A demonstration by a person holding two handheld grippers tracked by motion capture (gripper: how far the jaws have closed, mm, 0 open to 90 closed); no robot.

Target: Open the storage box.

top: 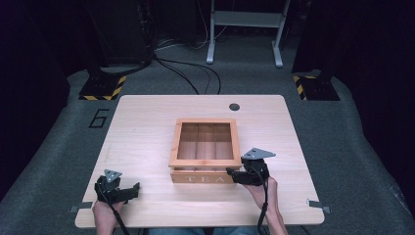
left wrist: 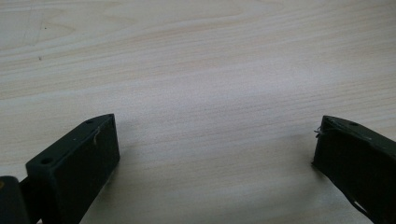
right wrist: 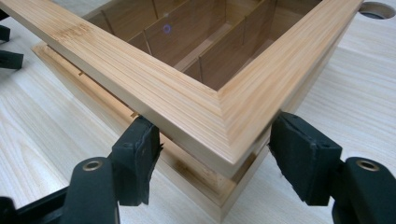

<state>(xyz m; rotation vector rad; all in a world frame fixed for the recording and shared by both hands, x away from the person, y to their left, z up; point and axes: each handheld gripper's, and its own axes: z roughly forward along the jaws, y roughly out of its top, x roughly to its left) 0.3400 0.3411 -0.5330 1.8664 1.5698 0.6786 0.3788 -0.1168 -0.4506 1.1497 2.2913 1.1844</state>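
Wooden tea box [top: 205,152] near the middle of the pale counter [top: 142,132], roughly square, its front wall lettered "TEA" facing the person's edge and its inner dividers running front to back. Framed lid [right wrist: 187,93] raised a little off the base, a gap visible beneath it in the right gripper view. Right gripper [top: 234,175] at the box's near right corner, spread wide, one jaw on each side of that lid corner, pads just beside the wood; contact impossible to confirm. Left gripper [top: 133,190] well apart from the box, low over the near left part of the counter, released, jaws wide with bare wood grain between them. Dark round hole [top: 234,106] in the counter behind the box. Grey floor [top: 342,147] all around, black cables [top: 186,73] trailing beyond the far edge.
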